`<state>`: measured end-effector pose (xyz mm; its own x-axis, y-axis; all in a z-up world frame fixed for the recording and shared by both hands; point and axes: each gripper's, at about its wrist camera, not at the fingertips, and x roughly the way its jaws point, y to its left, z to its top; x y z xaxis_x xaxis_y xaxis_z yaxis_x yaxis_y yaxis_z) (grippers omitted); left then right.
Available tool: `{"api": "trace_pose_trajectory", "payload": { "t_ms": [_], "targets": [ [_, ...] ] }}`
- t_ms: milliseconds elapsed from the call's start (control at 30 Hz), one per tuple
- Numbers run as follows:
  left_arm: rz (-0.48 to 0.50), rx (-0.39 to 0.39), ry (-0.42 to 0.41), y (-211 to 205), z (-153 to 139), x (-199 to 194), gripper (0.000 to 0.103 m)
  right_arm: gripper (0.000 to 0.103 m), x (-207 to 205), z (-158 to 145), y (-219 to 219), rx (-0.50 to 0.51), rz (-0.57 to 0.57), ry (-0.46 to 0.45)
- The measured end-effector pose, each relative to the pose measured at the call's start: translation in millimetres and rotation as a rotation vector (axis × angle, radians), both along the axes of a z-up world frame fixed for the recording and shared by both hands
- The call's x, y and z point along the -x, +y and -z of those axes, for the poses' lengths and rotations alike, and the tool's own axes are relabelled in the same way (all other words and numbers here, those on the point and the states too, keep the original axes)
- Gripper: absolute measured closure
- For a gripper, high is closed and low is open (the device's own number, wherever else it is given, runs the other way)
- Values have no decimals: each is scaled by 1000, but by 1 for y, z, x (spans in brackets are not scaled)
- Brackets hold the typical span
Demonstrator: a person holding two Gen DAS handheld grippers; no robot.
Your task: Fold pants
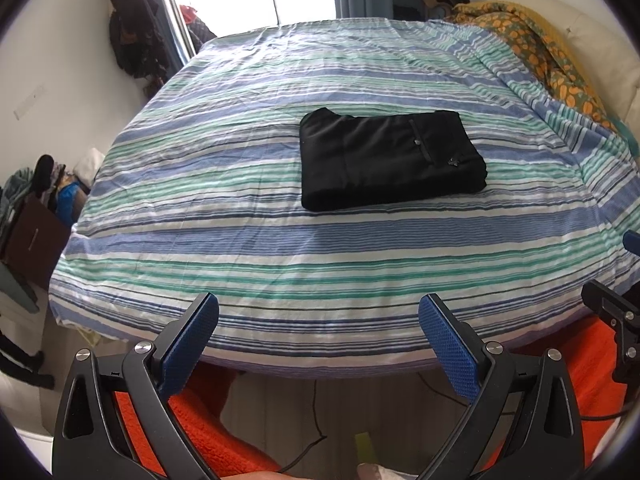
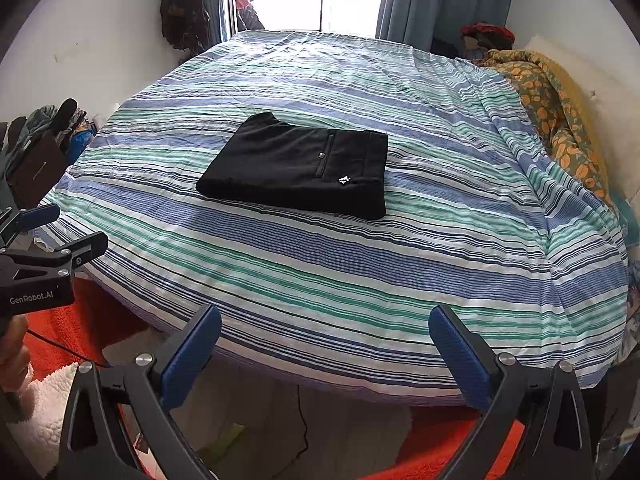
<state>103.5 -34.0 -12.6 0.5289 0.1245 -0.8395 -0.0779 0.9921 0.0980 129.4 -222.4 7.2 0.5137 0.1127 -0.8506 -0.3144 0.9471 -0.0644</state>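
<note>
Black pants (image 1: 386, 158) lie folded into a flat rectangle in the middle of the striped bed (image 1: 260, 248); they also show in the right wrist view (image 2: 300, 166), with a back pocket and a small white logo facing up. My left gripper (image 1: 319, 312) is open and empty, held back over the bed's near edge, well short of the pants. My right gripper (image 2: 325, 328) is open and empty, also at the near edge. The left gripper also shows at the left edge of the right wrist view (image 2: 64, 232).
The bed has a blue, green and white striped cover (image 2: 360, 280). An orange-patterned blanket (image 1: 540, 52) and a white pillow (image 1: 600, 40) lie at the right. An orange rug (image 2: 460, 448) and a cable are on the floor below. Clothes and bags (image 1: 36, 208) pile at the left.
</note>
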Motion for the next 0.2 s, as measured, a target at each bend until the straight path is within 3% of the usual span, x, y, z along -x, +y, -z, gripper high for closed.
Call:
{"api": "trace_pose_trajectory", "payload": {
  "t_ms": [200],
  "targets": [
    [-13, -2, -4, 2, 0, 1, 2, 1, -1, 0, 0, -9, -1, 1]
  ]
}}
